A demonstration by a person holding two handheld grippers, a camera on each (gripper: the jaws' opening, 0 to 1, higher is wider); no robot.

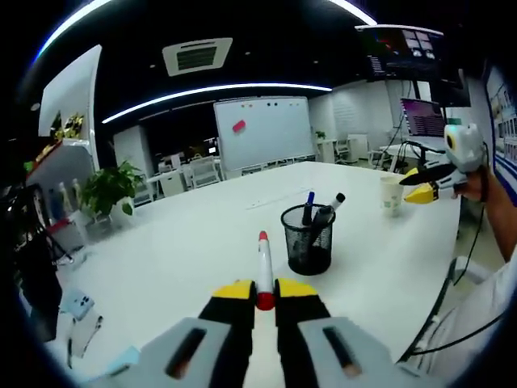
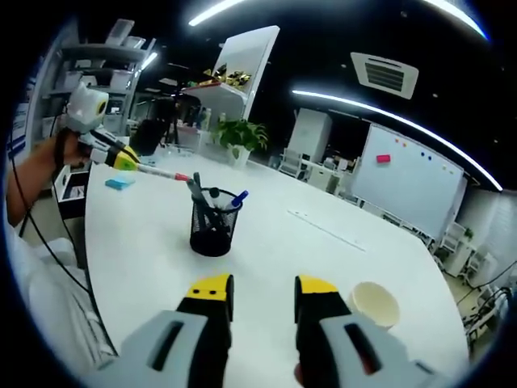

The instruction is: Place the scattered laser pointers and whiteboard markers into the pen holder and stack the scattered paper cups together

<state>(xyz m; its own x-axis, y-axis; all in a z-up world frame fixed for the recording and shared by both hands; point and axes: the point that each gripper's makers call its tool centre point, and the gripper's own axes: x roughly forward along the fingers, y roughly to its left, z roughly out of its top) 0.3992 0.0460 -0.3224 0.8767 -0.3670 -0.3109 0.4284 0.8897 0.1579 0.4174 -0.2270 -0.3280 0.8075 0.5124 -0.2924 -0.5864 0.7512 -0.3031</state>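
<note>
**Left gripper clamps a red-capped marker above the pen holder; right gripper open beside a paper cup**

In the left gripper view, the left gripper [image 1: 264,293] has its yellow-tipped black jaws closed on a white whiteboard marker [image 1: 263,271] with red ends, which points straight ahead along the jaws. Just beyond the marker's tip stands the black mesh pen holder [image 1: 308,240] on the white table [image 1: 202,242]; it already contains a blue-capped marker [image 1: 308,204] and a dark pen-shaped item with a pale tip, too small to tell whether it is a marker or a laser pointer. Further right, near the table edge, sits a pale paper cup [image 1: 392,195], and the right gripper [image 1: 426,183] hangs in the air just beside it, held by a person's hand.

In the right gripper view, the right gripper [image 2: 262,291] has its jaws apart with nothing between them, above the bare table [image 2: 283,242]. The paper cup [image 2: 371,304] lies just right of the right jaw, its open mouth showing. Ahead and to the left stands the pen holder [image 2: 213,229] with dark pens and a blue cap poking out. The left gripper [image 2: 121,158] comes in from the left, holding the marker [image 2: 161,173] with its tip close above the holder's rim.

A whiteboard and a potted plant stand well behind the table.
</note>
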